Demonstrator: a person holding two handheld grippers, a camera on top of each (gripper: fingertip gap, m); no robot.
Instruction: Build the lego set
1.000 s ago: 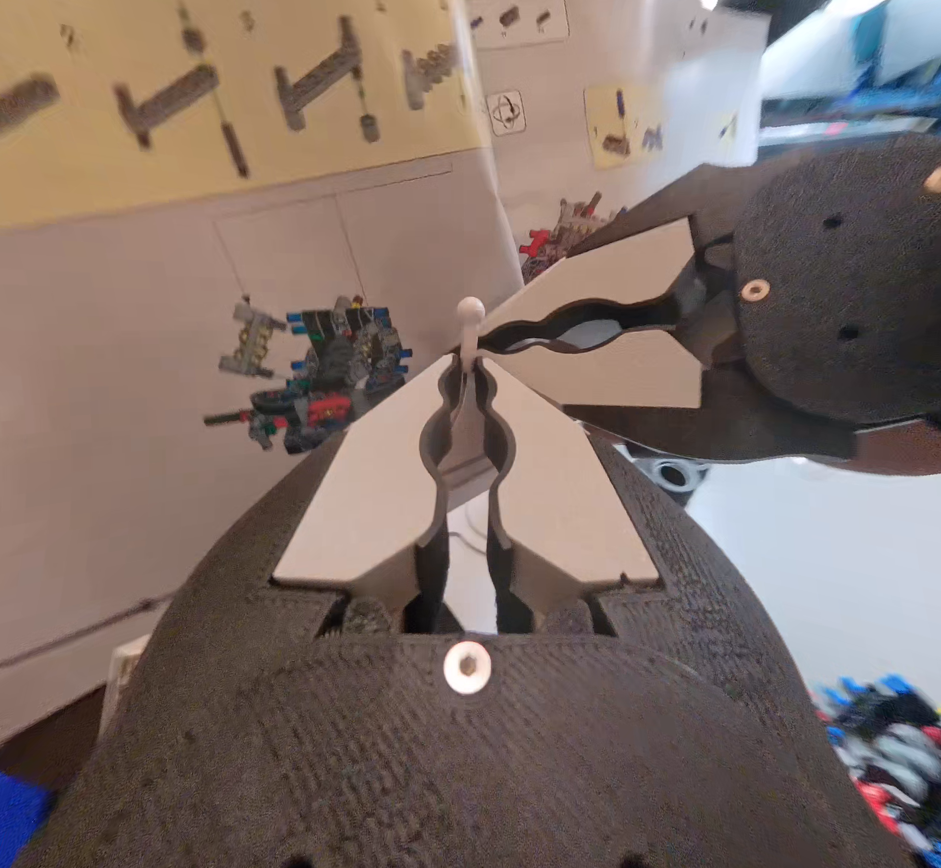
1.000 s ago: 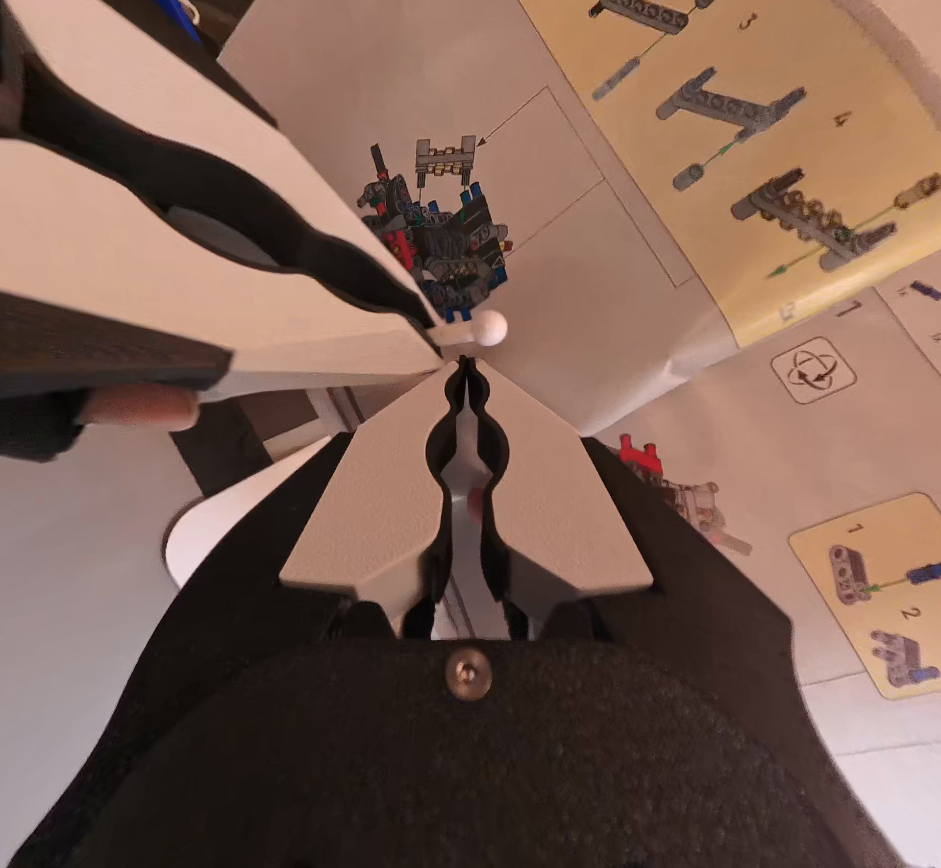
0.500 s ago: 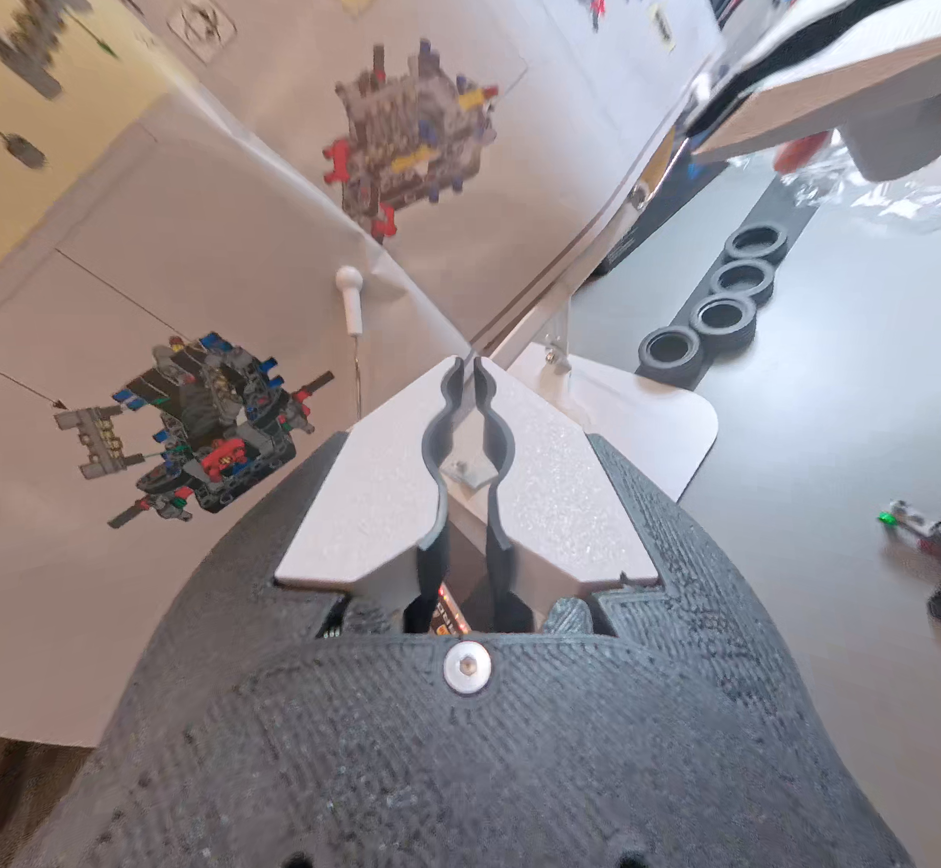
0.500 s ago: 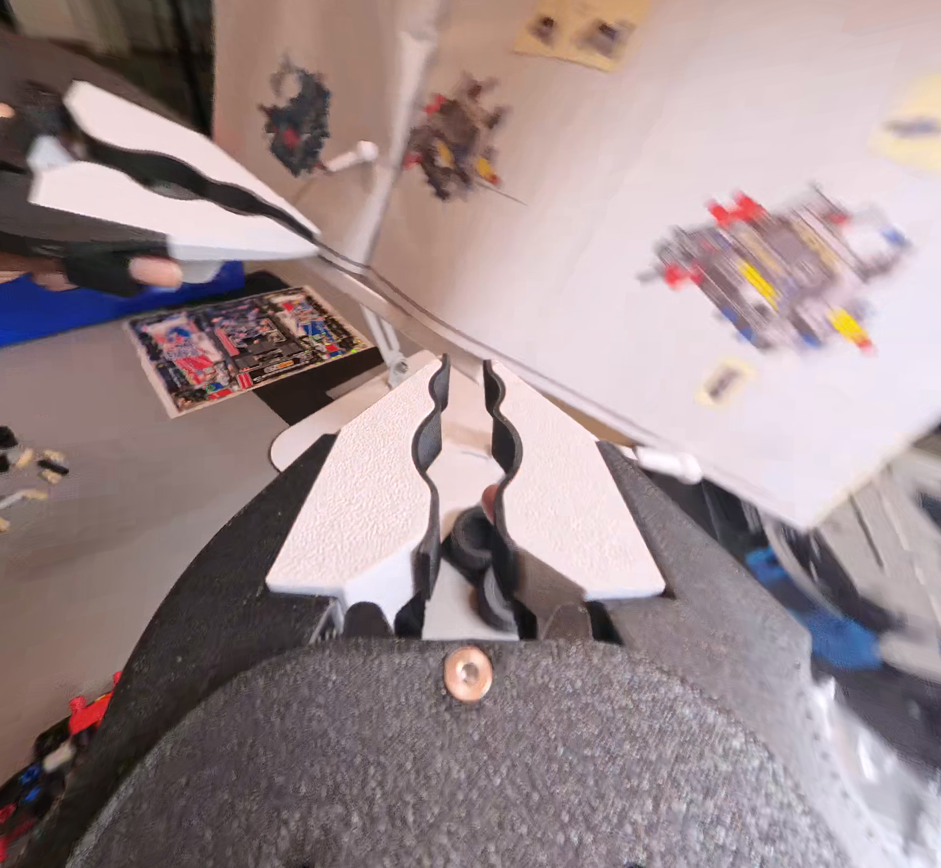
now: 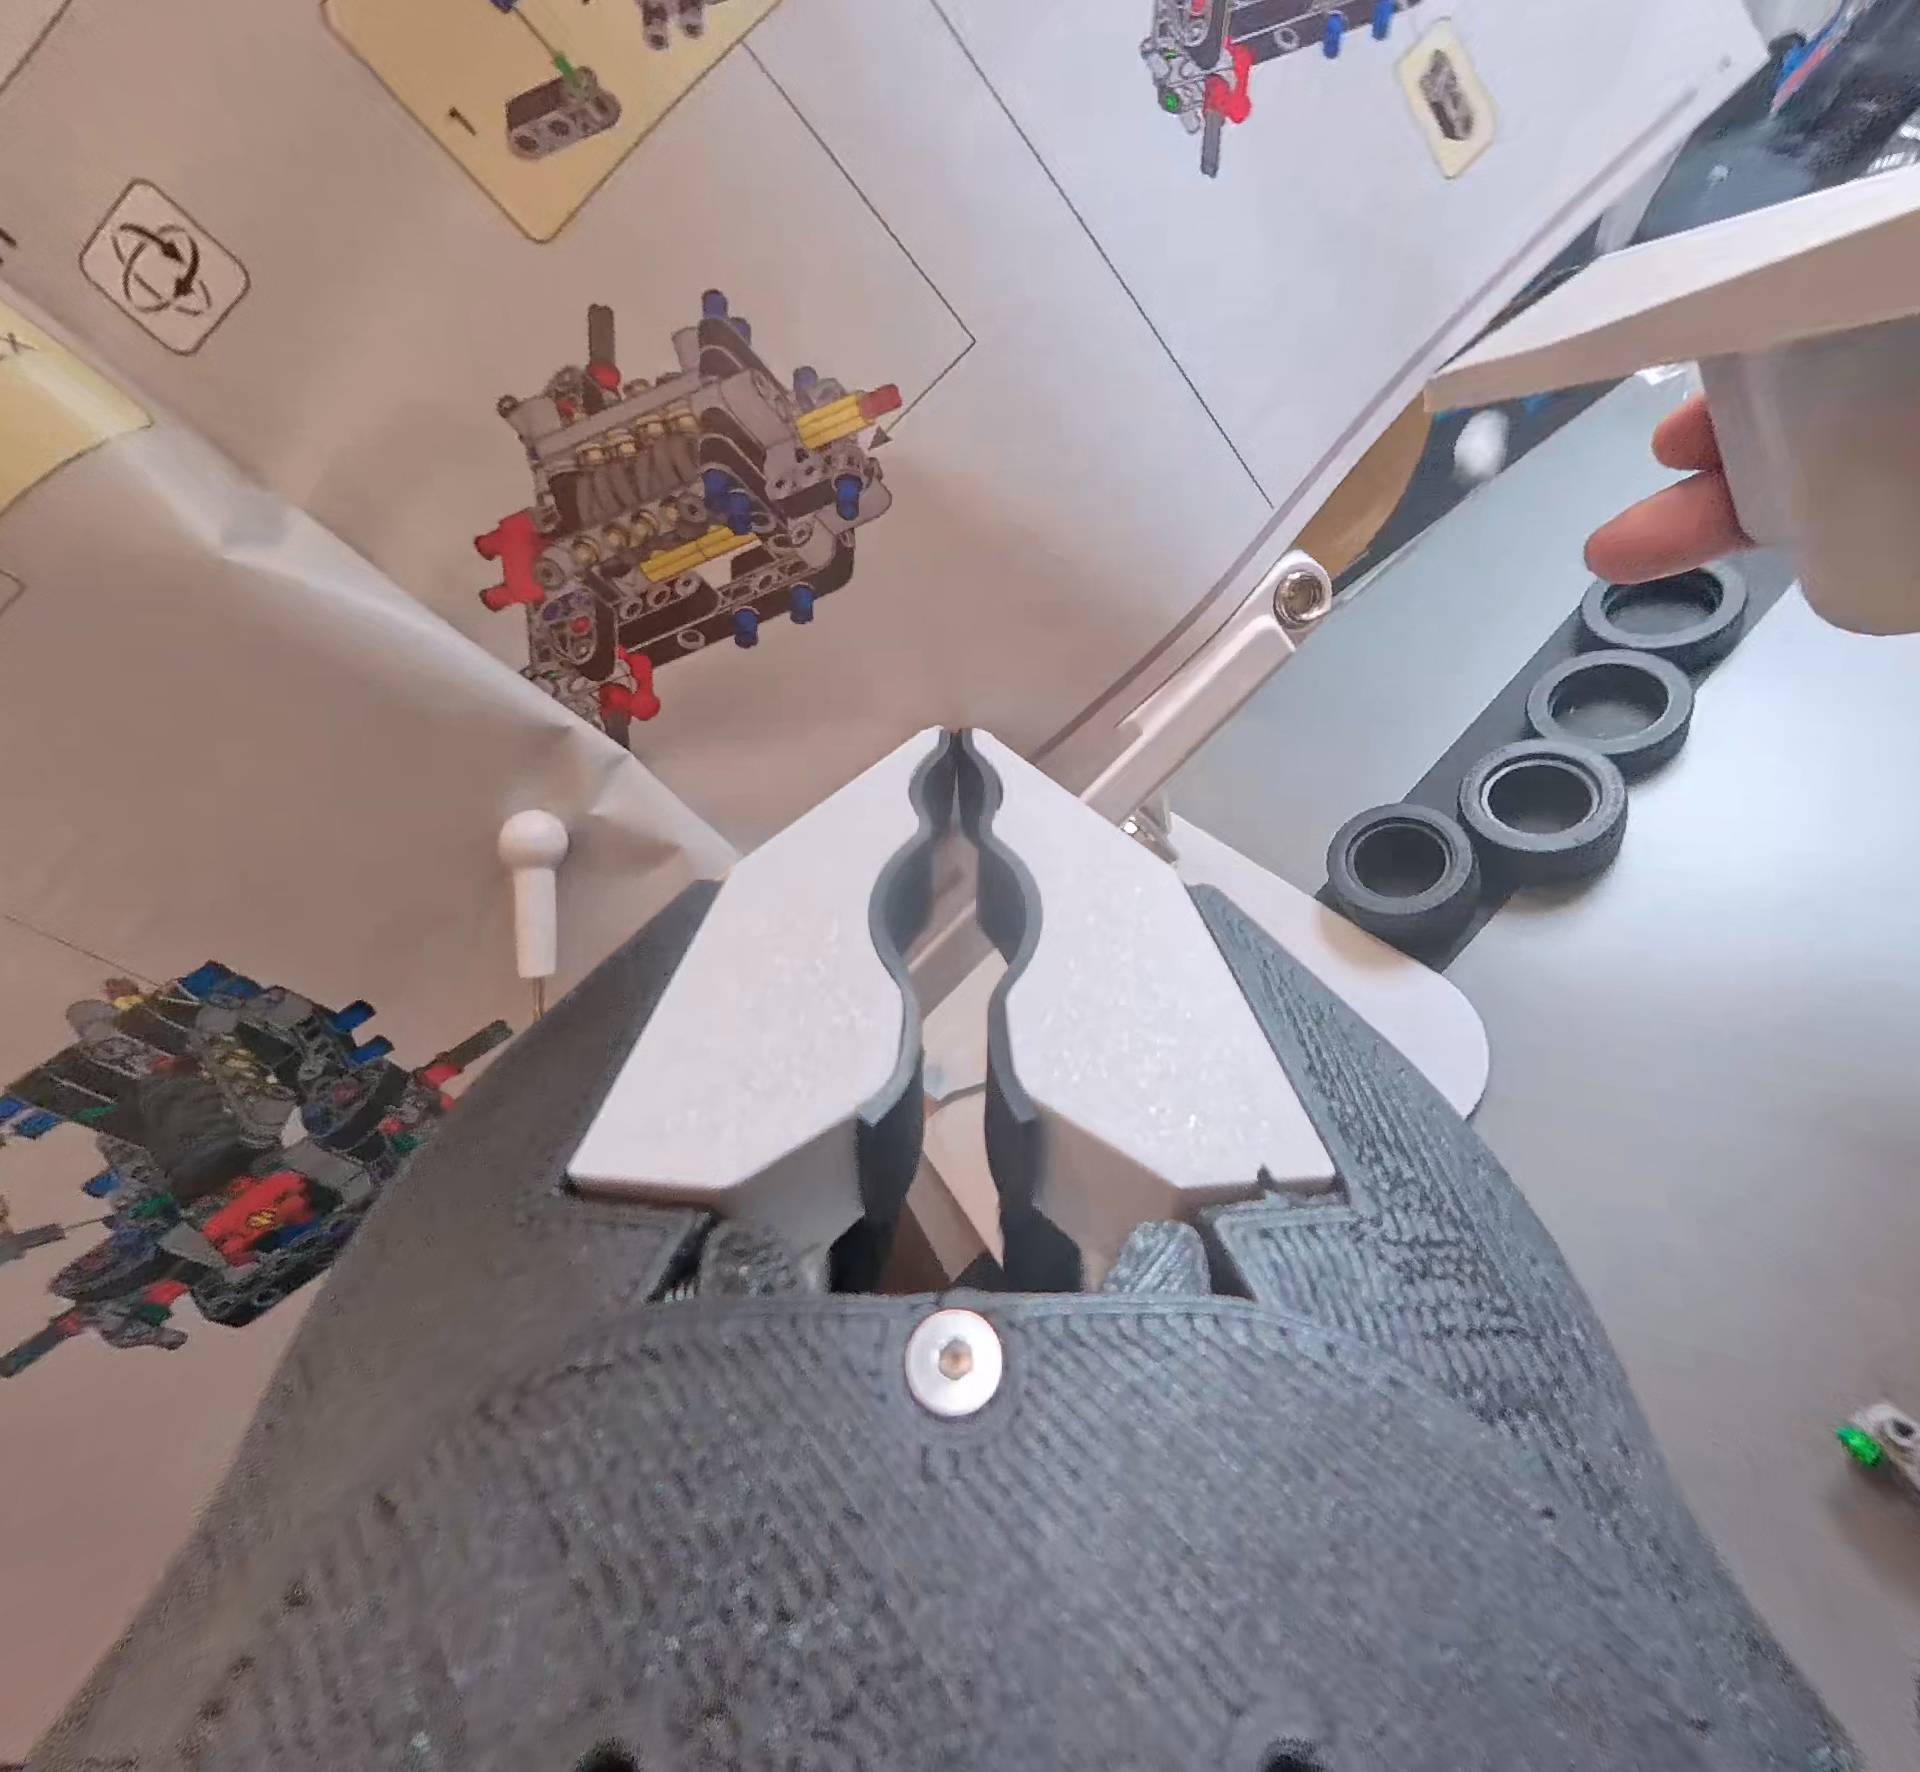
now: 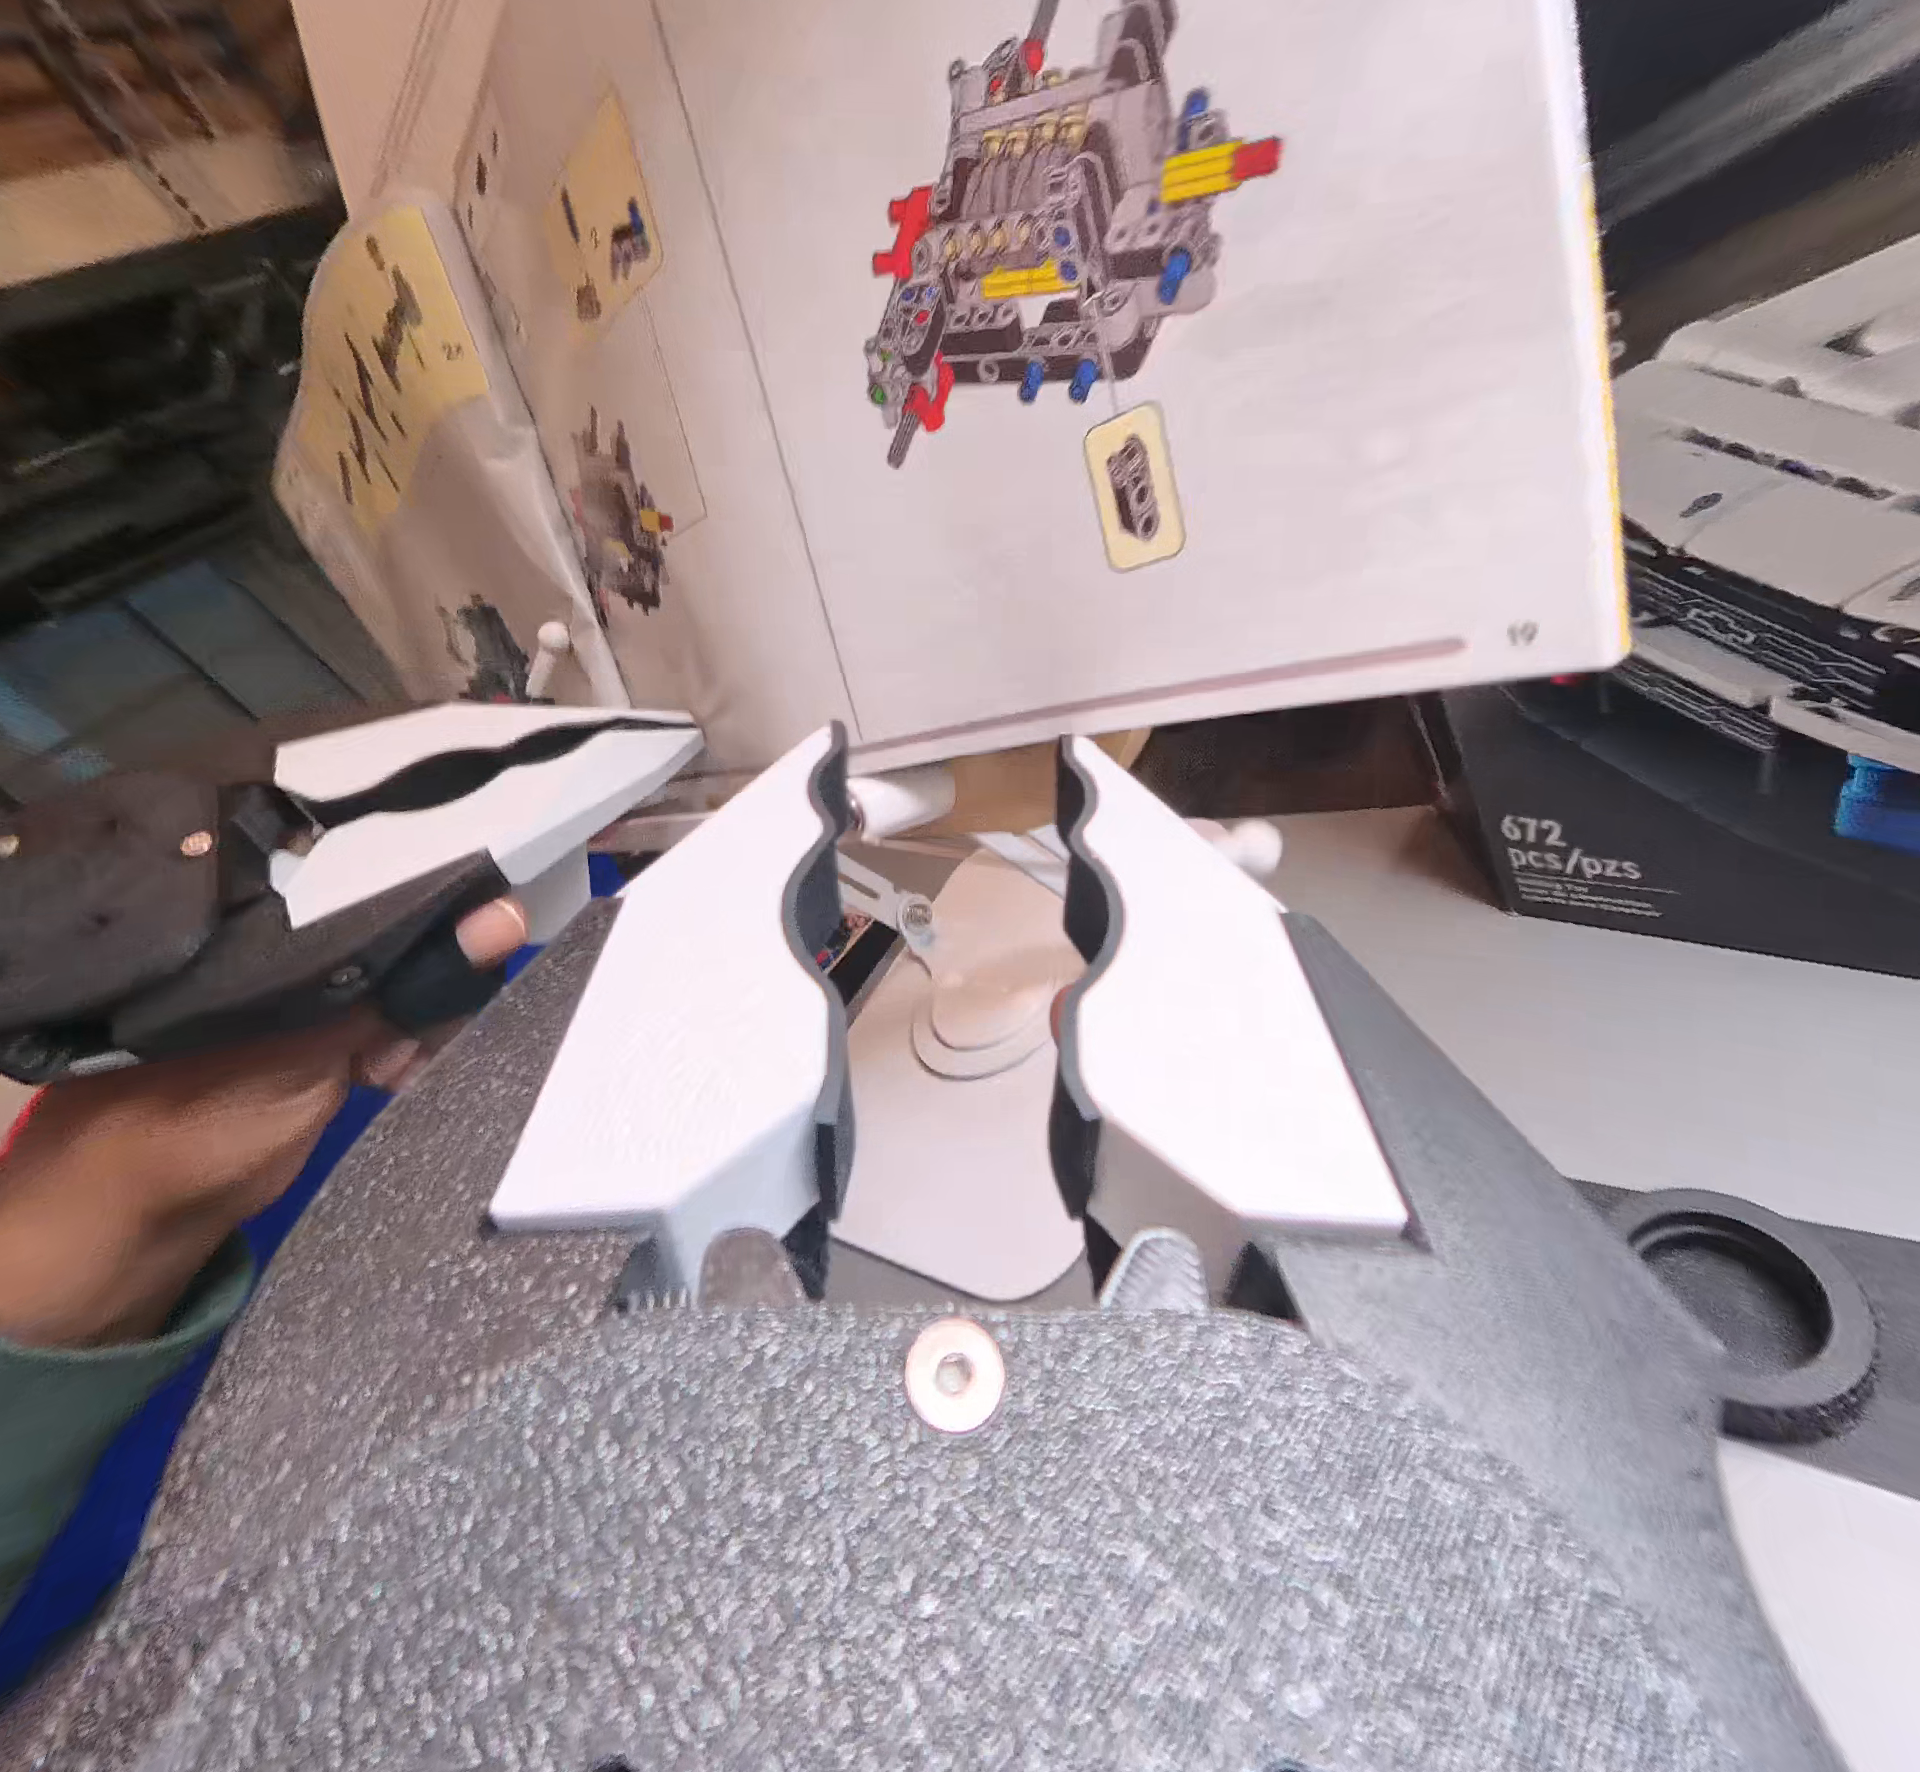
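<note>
The instruction booklet [image 5: 1039, 195] stands open on a white stand [image 6: 987, 1005]; it also shows in the right wrist view [image 6: 1195, 496]. My left gripper [image 5: 956, 737] is shut and empty, its tips at the booklet's lower edge by the stand's ledge. A white page-holder pin [image 5: 532, 881] lies on the page to its left, free of the jaws. My right gripper [image 6: 951, 743] is open and empty, just below the right page's bottom edge. The left gripper [image 6: 468, 792] shows at the left of the right wrist view, the right gripper [image 5: 1662, 309] at the upper right of the left wrist view.
Several black tyres [image 5: 1543, 803] sit in a row on a black strip right of the stand; one tyre [image 6: 1745, 1307] is near my right gripper. The black set box [image 6: 1714, 735] stands behind on the right. A small piece with a green end [image 5: 1870, 1468] lies on the grey table. The left gripper's tips are roughly 11 cm from the right gripper's.
My left gripper let go of the white pin and moved right and down to the booklet's lower edge. My right gripper pulled back from the page and opened.
</note>
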